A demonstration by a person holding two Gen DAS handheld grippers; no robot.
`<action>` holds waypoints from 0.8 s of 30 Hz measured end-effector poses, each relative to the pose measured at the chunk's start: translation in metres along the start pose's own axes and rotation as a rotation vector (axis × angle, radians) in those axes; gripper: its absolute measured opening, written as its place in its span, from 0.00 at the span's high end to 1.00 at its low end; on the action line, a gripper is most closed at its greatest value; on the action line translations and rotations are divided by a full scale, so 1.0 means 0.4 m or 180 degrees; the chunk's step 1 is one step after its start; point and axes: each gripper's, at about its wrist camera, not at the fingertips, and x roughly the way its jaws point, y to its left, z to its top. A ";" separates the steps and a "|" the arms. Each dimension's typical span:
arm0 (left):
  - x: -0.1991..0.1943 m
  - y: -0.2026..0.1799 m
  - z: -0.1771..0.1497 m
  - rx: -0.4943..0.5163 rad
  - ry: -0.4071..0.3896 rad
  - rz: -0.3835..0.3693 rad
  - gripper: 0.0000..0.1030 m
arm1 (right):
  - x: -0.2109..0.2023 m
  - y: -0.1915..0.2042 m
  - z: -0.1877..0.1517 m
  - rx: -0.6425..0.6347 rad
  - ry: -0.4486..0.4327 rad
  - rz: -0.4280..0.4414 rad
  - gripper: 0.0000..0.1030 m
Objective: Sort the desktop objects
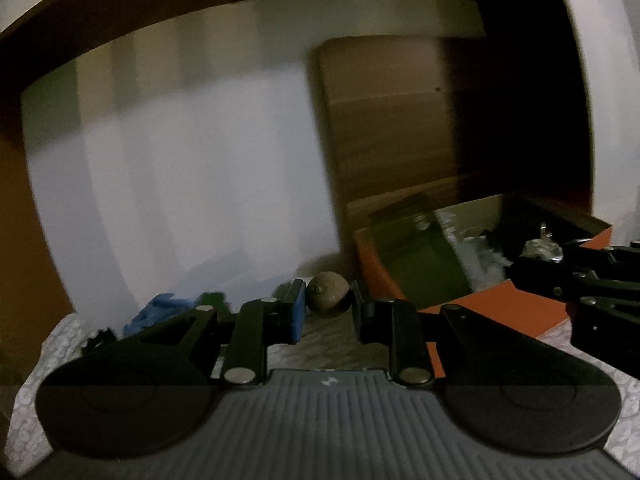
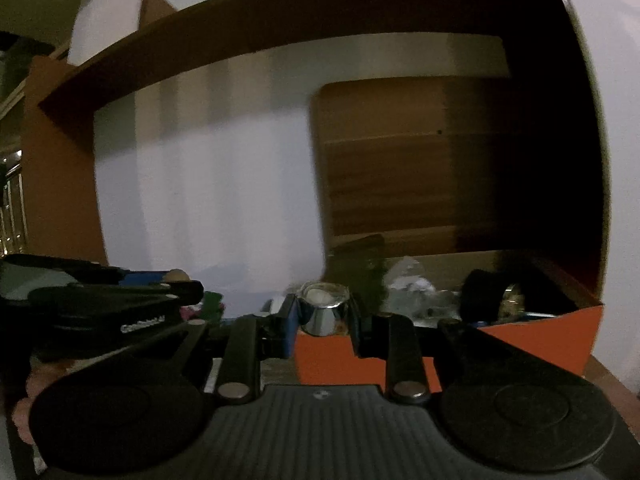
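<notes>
Left gripper (image 1: 329,304) pinches a round brown fruit-like ball (image 1: 329,295); right gripper (image 2: 325,312) clamps a shiny metal cup (image 2: 323,307) before the orange cardboard box (image 2: 560,328). Smooth, curved surfaces could slip out.

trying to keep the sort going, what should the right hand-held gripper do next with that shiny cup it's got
Probably carry it forward over the orange box and open. The right hand-held gripper is shut on the shiny metal cup, which sits just short of the box's near wall, and the box already holds other items.

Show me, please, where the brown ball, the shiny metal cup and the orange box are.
brown ball (image 1: 329,295): left wrist view, its front face.
shiny metal cup (image 2: 323,309): right wrist view, its side wall.
orange box (image 2: 560,334): right wrist view, its front wall.
</notes>
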 end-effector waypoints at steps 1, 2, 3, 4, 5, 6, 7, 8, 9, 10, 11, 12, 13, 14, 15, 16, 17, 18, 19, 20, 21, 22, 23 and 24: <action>0.003 -0.010 0.003 0.0020 -0.0015 -0.0016 0.77 | 0.000 -0.009 0.000 0.0011 -0.0004 -0.0021 0.77; 0.007 -0.019 0.007 0.0041 -0.0031 -0.0033 0.77 | -0.002 -0.020 -0.001 0.0026 -0.0012 -0.0044 0.77; 0.011 -0.027 0.010 0.0058 -0.0042 -0.0053 0.77 | -0.004 -0.031 0.000 0.0041 -0.0020 -0.0068 0.77; 0.018 -0.037 0.014 0.0072 -0.0048 -0.0077 0.77 | -0.005 -0.041 0.000 0.0056 -0.0027 -0.0086 0.77; 0.021 -0.044 0.016 0.0082 -0.0051 -0.0095 0.77 | -0.007 -0.053 0.001 0.0078 -0.0038 -0.0110 0.77; 0.029 -0.053 0.019 0.0093 -0.0053 -0.0114 0.77 | -0.008 -0.064 0.000 0.0097 -0.0047 -0.0132 0.77; 0.035 -0.061 0.022 0.0103 -0.0053 -0.0131 0.77 | -0.008 -0.076 0.000 0.0116 -0.0053 -0.0154 0.77; 0.043 -0.068 0.025 0.0112 -0.0053 -0.0149 0.77 | -0.007 -0.088 0.000 0.0137 -0.0060 -0.0178 0.77; 0.047 -0.075 0.027 0.0119 -0.0053 -0.0162 0.77 | -0.006 -0.099 -0.001 0.0156 -0.0065 -0.0201 0.77; 0.053 -0.081 0.029 0.0126 -0.0053 -0.0176 0.77 | -0.004 -0.113 -0.002 0.0176 -0.0066 -0.0231 0.77; 0.061 -0.087 0.032 0.0130 -0.0054 -0.0189 0.77 | -0.001 -0.126 -0.003 0.0197 -0.0066 -0.0259 0.77; 0.068 -0.093 0.036 0.0132 -0.0053 -0.0203 0.77 | 0.002 -0.142 -0.004 0.0225 -0.0066 -0.0296 0.77; 0.073 -0.099 0.038 0.0133 -0.0052 -0.0215 0.77 | 0.004 -0.156 -0.003 0.0248 -0.0068 -0.0323 0.77; 0.080 -0.106 0.041 0.0133 -0.0052 -0.0226 0.77 | 0.007 -0.171 -0.002 0.0274 -0.0075 -0.0360 0.77; 0.086 -0.112 0.043 0.0134 -0.0058 -0.0232 0.77 | 0.009 -0.184 -0.001 0.0296 -0.0080 -0.0389 0.77; 0.092 -0.119 0.045 0.0138 -0.0066 -0.0239 0.77 | 0.012 -0.196 0.000 0.0316 -0.0083 -0.0416 0.77; 0.094 -0.123 0.047 0.0137 -0.0070 -0.0253 0.77 | 0.016 -0.206 0.002 0.0331 -0.0088 -0.0433 0.77; 0.099 -0.129 0.049 0.0136 -0.0074 -0.0267 0.77 | 0.019 -0.215 0.004 0.0338 -0.0095 -0.0448 0.77; 0.103 -0.135 0.050 0.0137 -0.0079 -0.0281 0.77 | 0.022 -0.222 0.007 0.0341 -0.0101 -0.0457 0.77; 0.107 -0.142 0.053 0.0138 -0.0078 -0.0298 0.77 | 0.025 -0.228 0.008 0.0340 -0.0106 -0.0465 0.77; 0.113 -0.150 0.055 0.0139 -0.0074 -0.0324 0.77 | 0.028 -0.232 0.010 0.0343 -0.0110 -0.0469 0.77; 0.117 -0.157 0.057 0.0144 -0.0074 -0.0343 0.77 | 0.033 -0.237 0.010 0.0344 -0.0113 -0.0475 0.77; 0.122 -0.165 0.059 0.0148 -0.0080 -0.0369 0.77 | 0.038 -0.243 0.010 0.0341 -0.0114 -0.0484 0.77; 0.125 -0.172 0.062 0.0152 -0.0090 -0.0399 0.77 | 0.041 -0.248 0.010 0.0344 -0.0115 -0.0492 0.77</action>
